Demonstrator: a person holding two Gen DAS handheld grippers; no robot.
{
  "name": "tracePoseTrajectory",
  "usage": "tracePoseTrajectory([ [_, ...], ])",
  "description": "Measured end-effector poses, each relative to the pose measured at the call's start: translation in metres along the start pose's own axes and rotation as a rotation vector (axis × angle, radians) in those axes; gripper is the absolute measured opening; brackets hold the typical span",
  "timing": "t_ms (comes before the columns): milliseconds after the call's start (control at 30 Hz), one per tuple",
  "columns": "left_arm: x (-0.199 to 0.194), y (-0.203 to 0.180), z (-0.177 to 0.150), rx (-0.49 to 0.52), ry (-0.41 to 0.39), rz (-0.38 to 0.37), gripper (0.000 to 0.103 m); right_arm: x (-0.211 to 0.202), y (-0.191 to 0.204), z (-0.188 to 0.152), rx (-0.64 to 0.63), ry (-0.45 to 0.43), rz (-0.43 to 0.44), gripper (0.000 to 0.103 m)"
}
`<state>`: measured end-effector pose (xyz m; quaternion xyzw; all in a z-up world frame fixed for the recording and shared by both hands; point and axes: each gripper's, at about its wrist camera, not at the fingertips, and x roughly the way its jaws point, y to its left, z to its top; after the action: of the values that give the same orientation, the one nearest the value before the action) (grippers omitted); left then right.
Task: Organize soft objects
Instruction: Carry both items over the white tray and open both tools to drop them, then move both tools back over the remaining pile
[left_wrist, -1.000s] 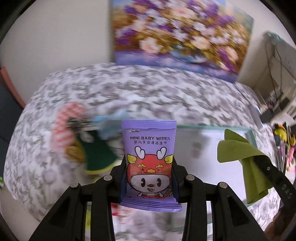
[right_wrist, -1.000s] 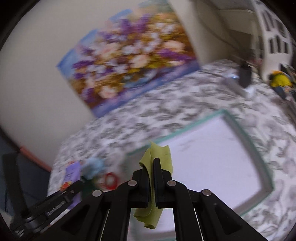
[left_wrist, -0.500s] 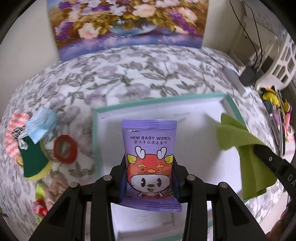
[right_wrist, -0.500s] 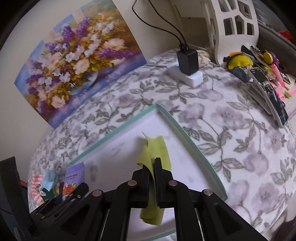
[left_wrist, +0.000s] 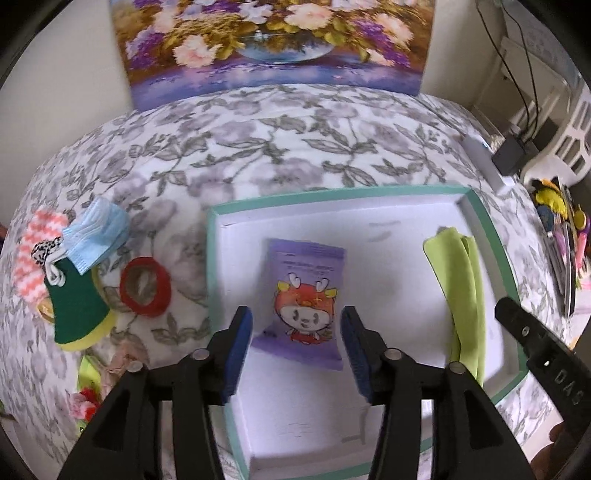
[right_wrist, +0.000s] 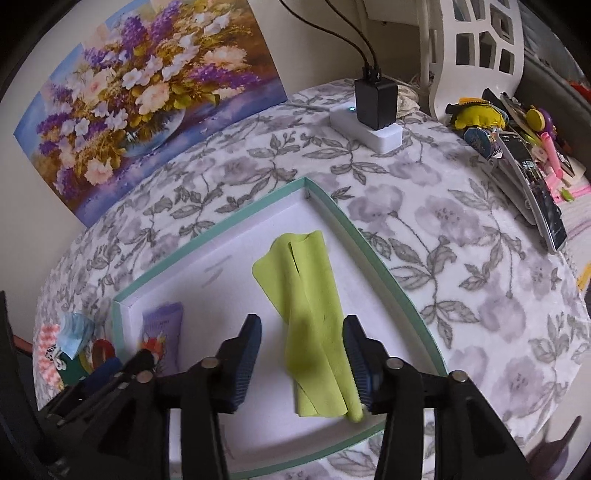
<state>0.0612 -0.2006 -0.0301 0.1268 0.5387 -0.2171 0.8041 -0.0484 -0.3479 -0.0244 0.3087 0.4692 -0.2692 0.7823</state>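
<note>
Table covered in a grey floral cloth. A teal-rimmed white tray sits near its front edge. A red ring, blue face mask and green sock lie toward the left edge; a white power strip lies near the back right corner.
</note>
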Motion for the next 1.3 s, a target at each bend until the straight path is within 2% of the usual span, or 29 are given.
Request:
tracePoseTrajectory([
  [33,-0.001,0.003,0.001,-0.010,-0.001,0.000,0.079,0.001,0.002,0.000,-0.010,0.005,-0.003,0.052],
  [100,-0.005,0.011,0.001,-0.043,-0.017,0.009,0.079,0.002,0.004,-0.001,-0.019,0.009,-0.009,0.061],
  [167,-0.007,0.017,0.002,-0.063,-0.029,0.028,0.082,0.003,0.006,-0.002,-0.028,0.012,-0.011,0.065],
  [200,-0.009,0.022,0.002,-0.075,-0.035,0.049,0.089,0.004,0.007,-0.003,-0.036,0.013,-0.013,0.066],
  [233,-0.008,0.025,0.002,-0.081,-0.038,0.065,0.093,0.004,0.008,-0.003,-0.039,0.012,-0.014,0.072],
  [433,-0.007,0.054,0.000,-0.157,-0.026,0.117,0.093,0.002,0.017,-0.006,-0.077,-0.012,-0.020,0.103],
  [600,-0.010,0.079,-0.005,-0.226,-0.035,0.150,0.093,0.001,0.026,-0.011,-0.104,-0.018,-0.053,0.103],
  [833,-0.022,0.101,-0.013,-0.274,-0.058,0.156,0.093,-0.007,0.051,-0.022,-0.183,-0.028,-0.061,0.103],
  [1133,-0.035,0.136,-0.041,-0.361,-0.042,0.180,0.093,-0.013,0.095,-0.058,-0.271,0.011,0.014,0.103],
  [1300,-0.047,0.155,-0.059,-0.387,-0.059,0.233,0.093,-0.017,0.119,-0.080,-0.325,0.023,0.045,0.103],
])
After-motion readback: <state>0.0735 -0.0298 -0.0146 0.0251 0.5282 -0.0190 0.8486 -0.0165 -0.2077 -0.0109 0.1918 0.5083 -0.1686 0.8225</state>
